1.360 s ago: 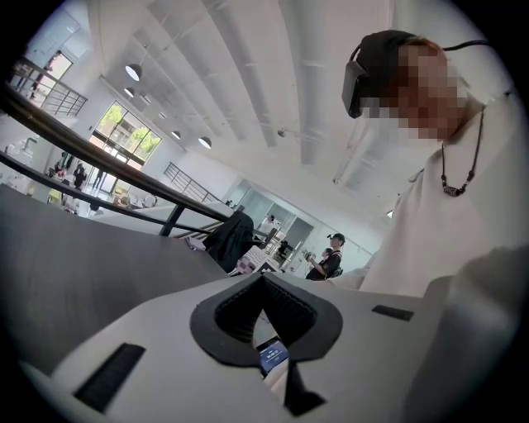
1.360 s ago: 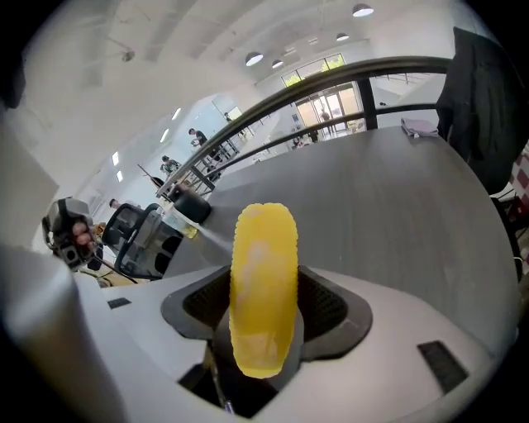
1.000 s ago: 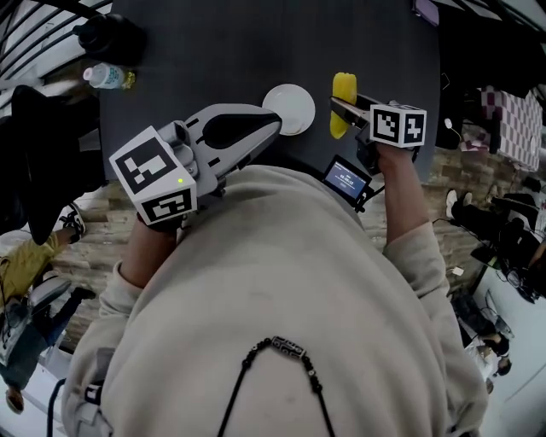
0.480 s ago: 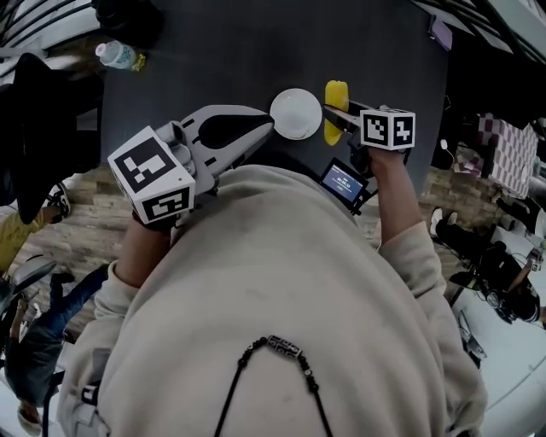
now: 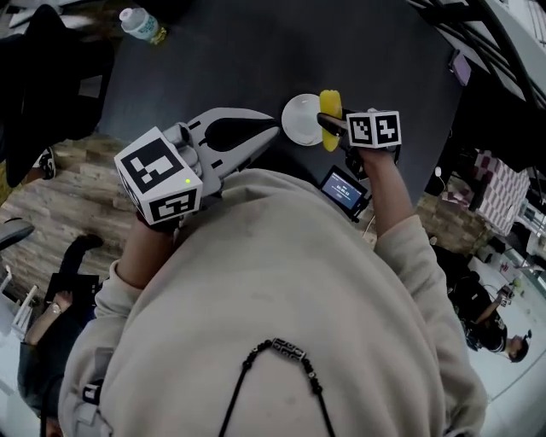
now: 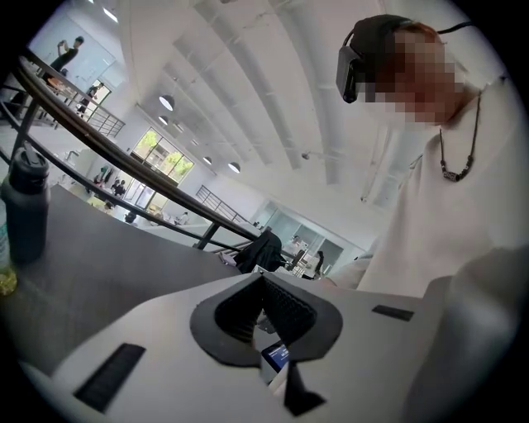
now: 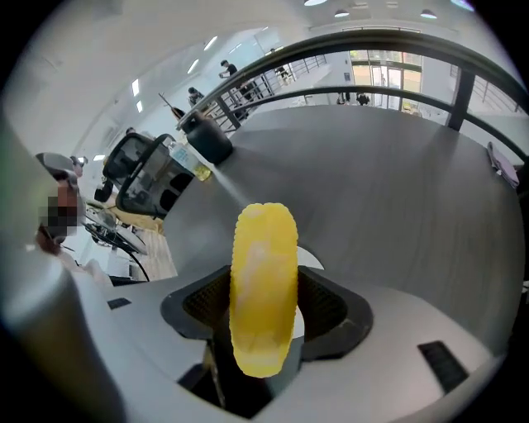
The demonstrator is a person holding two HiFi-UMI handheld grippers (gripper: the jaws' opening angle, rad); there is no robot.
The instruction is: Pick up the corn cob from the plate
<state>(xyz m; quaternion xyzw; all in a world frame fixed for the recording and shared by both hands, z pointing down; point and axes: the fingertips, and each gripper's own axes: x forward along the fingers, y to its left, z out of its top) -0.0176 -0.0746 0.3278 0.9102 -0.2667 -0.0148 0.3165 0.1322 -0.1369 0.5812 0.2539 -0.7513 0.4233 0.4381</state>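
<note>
A water bottle [image 5: 141, 23] is seen by the left edge of the dark table [image 5: 256, 51]. The left gripper [image 5: 271, 131] is held over the table's near edge with its jaws pressed together and nothing between them, their tips just left of the white plate [image 5: 297, 119]. The yellow corn cob [image 5: 330, 113] is clamped between the jaws of the right gripper [image 5: 329, 124] at the plate's right rim. Whether the cob is touching the plate cannot be told.

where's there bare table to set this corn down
Wide bare table between the bottle and the plate, and beyond the plate. Crowded at the near edge: left gripper, right gripper holding the corn, screen.
</note>
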